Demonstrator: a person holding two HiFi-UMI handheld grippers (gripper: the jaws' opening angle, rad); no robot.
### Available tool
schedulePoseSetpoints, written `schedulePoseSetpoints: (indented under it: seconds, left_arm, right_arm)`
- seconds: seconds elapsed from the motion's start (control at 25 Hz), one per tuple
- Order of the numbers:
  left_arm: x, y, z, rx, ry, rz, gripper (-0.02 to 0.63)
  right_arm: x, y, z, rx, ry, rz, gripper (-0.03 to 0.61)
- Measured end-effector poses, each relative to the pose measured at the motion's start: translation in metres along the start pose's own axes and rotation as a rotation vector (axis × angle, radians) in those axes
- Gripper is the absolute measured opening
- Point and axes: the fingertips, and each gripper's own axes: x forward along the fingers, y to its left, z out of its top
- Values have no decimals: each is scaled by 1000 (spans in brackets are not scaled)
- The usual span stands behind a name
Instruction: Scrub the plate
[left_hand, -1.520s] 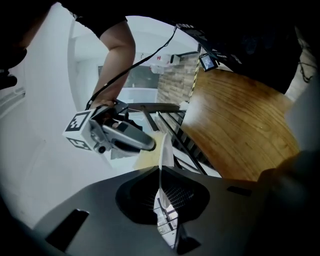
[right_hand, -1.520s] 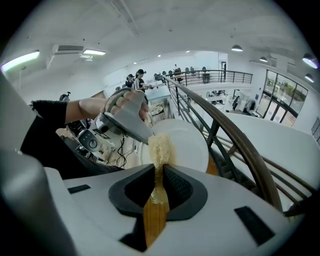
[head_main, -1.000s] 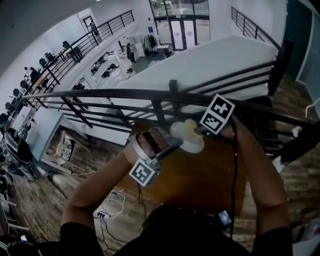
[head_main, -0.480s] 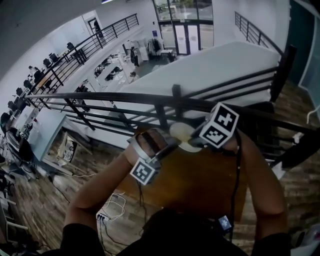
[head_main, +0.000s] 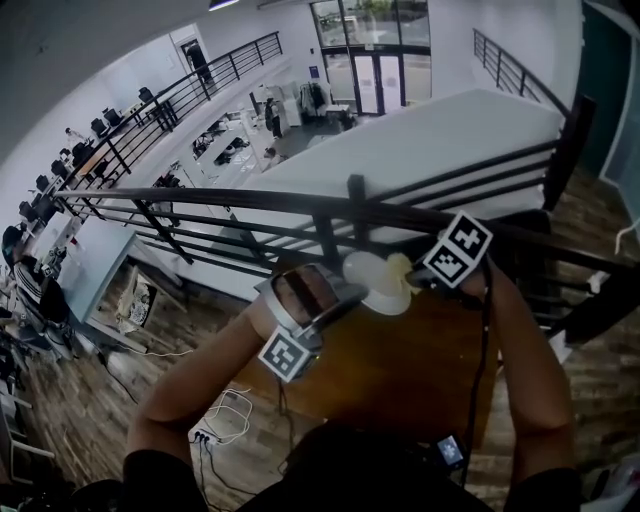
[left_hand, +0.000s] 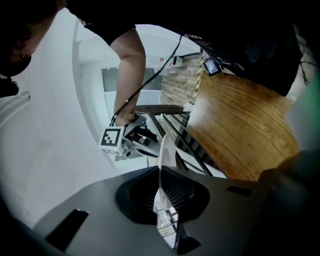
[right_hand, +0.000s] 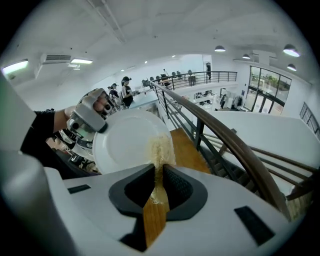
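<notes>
A white plate is held up over the wooden table. My left gripper is shut on its left rim. In the left gripper view the plate stands edge-on between the jaws. In the right gripper view the plate faces the camera, with the left gripper at its upper left edge. My right gripper is shut on a pale yellow scrubber, whose fibres press on the plate's right part. The head view shows the scrubber at the plate's right rim, beside the right gripper.
A black metal railing with a wooden top rail runs just beyond the table. Past it is a drop to a lower floor with desks. A black cable trails from the right gripper. A small device lies near the table's front edge.
The right gripper and scrubber have moved rightward across the plate toward its right rim. The left gripper still holds the plate in about the same place.
</notes>
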Motion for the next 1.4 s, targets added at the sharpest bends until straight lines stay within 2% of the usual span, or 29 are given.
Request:
schedulePoseSetpoints:
  seconds: [0.2, 0.4, 0.68, 1.04, 1.4]
  left_arm:
    - [-1, 5, 23, 40, -39, 4, 25]
    - [5, 8, 39, 60, -73, 12, 25]
    - [9, 12, 54, 59, -103, -2, 25]
    - [14, 4, 23, 33, -28, -18, 23]
    - [11, -1, -15, 8, 60, -10, 23]
  right_arm:
    - [0, -2, 2, -4, -6, -11, 54]
    - [0, 3, 22, -61, -4, -37, 54]
    - [-16, 48, 54, -153, -30, 12, 54]
    - [-27, 96, 64, -237, -61, 41, 54]
    - [-27, 85, 44, -180, -84, 58, 54]
